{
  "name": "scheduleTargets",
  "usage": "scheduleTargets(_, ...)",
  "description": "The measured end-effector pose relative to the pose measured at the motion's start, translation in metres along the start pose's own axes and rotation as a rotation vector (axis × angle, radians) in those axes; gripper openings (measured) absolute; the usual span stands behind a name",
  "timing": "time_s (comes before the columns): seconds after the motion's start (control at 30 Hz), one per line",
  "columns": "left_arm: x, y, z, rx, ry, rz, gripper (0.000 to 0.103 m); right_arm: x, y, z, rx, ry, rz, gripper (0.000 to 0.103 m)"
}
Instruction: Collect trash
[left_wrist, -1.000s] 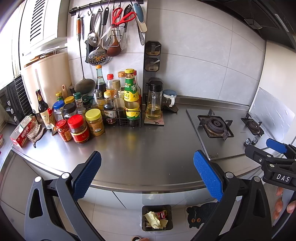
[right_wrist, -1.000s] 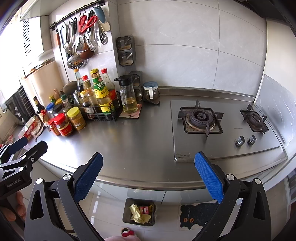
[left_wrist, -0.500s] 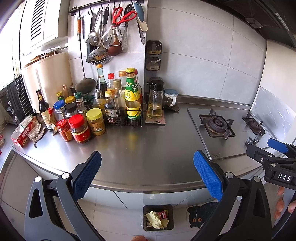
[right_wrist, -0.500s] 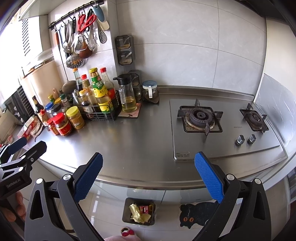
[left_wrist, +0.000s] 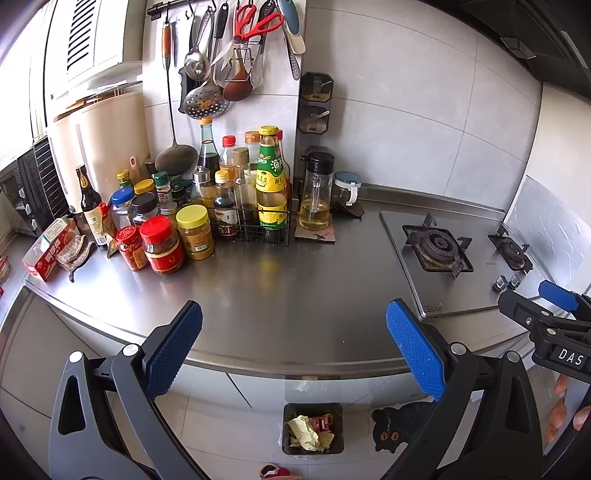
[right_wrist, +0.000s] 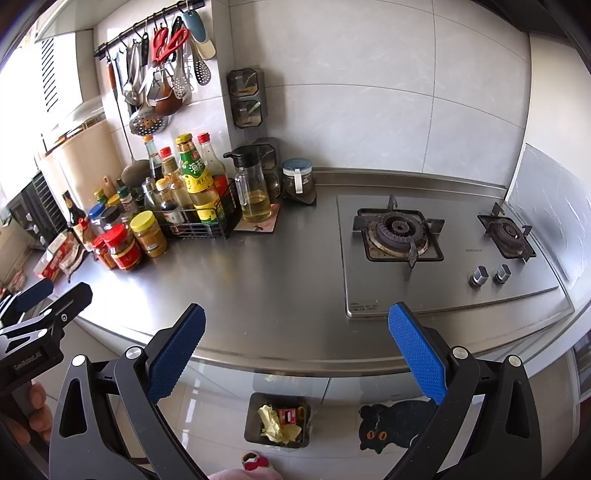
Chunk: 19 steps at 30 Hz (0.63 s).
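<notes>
On the floor below the table edge stands a dark bin, open at the top. Inside it lies the trash: a crumpled yellow paper, its long axis running from the bin's far left corner toward the near right one, and a small red package beside it near the far wall. In the right wrist view the same bin shows the yellow paper at left and the red package in the middle. A black cat mat lies on the floor just right of the bin. The left claw is wide open and holds nothing; its blue pads hang over the table's front edge, with the bin below and between them. The right claw is also wide open and holds nothing, and it hangs above the same edge, near the stove. On the table, at the back left, a wire rack holds several bottles, among them a green-labelled bottle. In front of the rack stand a red-lid jar with red paste and a yellow-lid jar with yellow-brown contents. An oil jug beside the rack is less than half full of pale yellow oil, and a small glass jar with a blue lid stands just right of it.
</notes>
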<state>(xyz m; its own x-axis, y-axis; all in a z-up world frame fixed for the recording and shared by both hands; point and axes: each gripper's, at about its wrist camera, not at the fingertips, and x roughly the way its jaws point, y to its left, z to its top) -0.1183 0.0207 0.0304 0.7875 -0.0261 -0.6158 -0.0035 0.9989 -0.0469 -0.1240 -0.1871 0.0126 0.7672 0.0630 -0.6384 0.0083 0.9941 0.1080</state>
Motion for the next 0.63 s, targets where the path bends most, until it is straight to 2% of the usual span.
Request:
scheduleTargets(0.17, -0.0015, -0.0015, -0.0022, 0.008, -0.012, 0.006, 0.095, 0.0012, -0.0007, -0.0011, 0.007, 0.008, 0.004, 0.100)
scheduleTargets(0.47, -0.0001, 0.0004, -0.0024, -0.010, 0.016, 0.005, 0.095, 0.0010, -0.0007, -0.0024, 0.008, 0.010, 0.004, 0.100)
scheduleTargets(0.63, -0.0021, -0.0023, -0.0029, 0.023, 0.007, 0.027, 0.095, 0.0008, 0.0000, -0.0032, 0.007, 0.011, 0.004, 0.100)
